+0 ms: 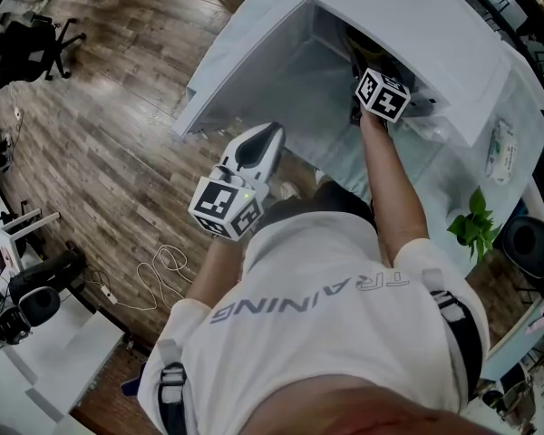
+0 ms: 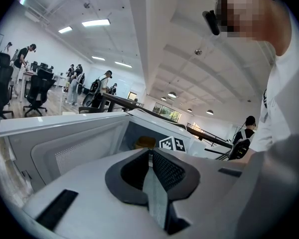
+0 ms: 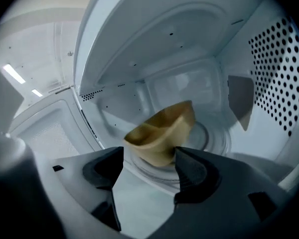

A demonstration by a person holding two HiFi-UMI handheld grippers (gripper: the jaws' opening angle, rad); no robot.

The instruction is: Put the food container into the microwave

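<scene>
The food container (image 3: 162, 133) is seen inside the microwave (image 3: 189, 59), on the glass turntable (image 3: 212, 138), just beyond the tips of the right claw (image 3: 149, 156), whose jaws are spread wide and released (the gap is lined up with it). The left claw (image 2: 150, 156) is kept clenched, empty, outside by the open door (image 2: 65, 148).

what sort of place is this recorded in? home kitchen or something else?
Most likely an open-plan office or lab, not a home kitchen: office chairs on a wood-look floor, several people standing under strip ceiling lights, plus a white microwave.
</scene>
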